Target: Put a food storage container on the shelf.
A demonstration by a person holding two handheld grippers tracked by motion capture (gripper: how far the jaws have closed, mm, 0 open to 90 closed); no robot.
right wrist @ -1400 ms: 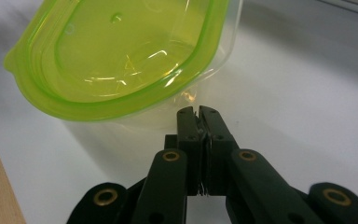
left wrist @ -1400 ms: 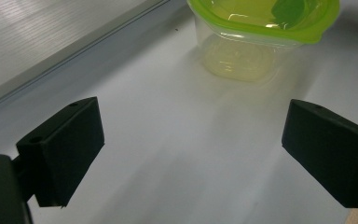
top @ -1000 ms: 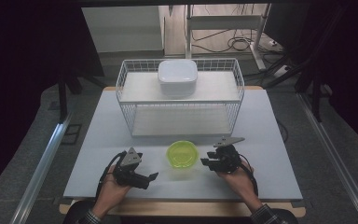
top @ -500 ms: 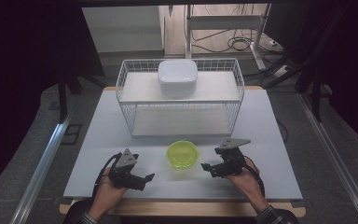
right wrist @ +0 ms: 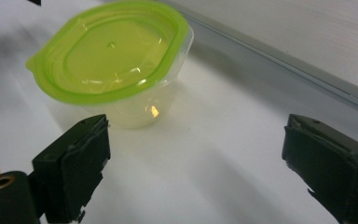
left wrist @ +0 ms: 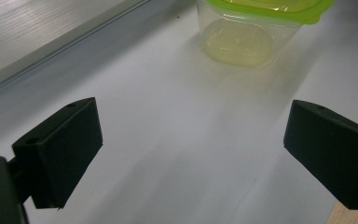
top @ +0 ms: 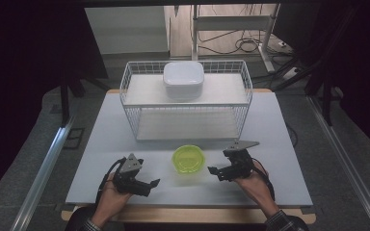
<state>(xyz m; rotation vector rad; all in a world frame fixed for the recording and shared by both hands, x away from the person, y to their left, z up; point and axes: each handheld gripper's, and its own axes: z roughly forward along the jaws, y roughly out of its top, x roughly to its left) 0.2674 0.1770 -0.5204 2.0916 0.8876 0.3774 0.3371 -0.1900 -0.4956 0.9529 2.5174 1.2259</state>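
Right now a small tub [top: 189, 159] with a green lid [right wrist: 106, 51] sits on the white table [top: 101, 139], near the front edge. It stands upright and the lid is on. The tub is clear, and you can see through its side.

The left gripper [top: 150, 184] is low on the table, to the left of the tub and apart from it. Its jaws are wide apart with nothing between them. In the left gripper view the tub [left wrist: 254, 28] is up ahead.

The right gripper [top: 213, 171] is just beside the tub on the right, not touching it. Its jaws are wide apart too and hold nothing.

Behind the tub stands a white wire rack [top: 139, 91]. A white box [top: 183, 79] sits on its top shelf.
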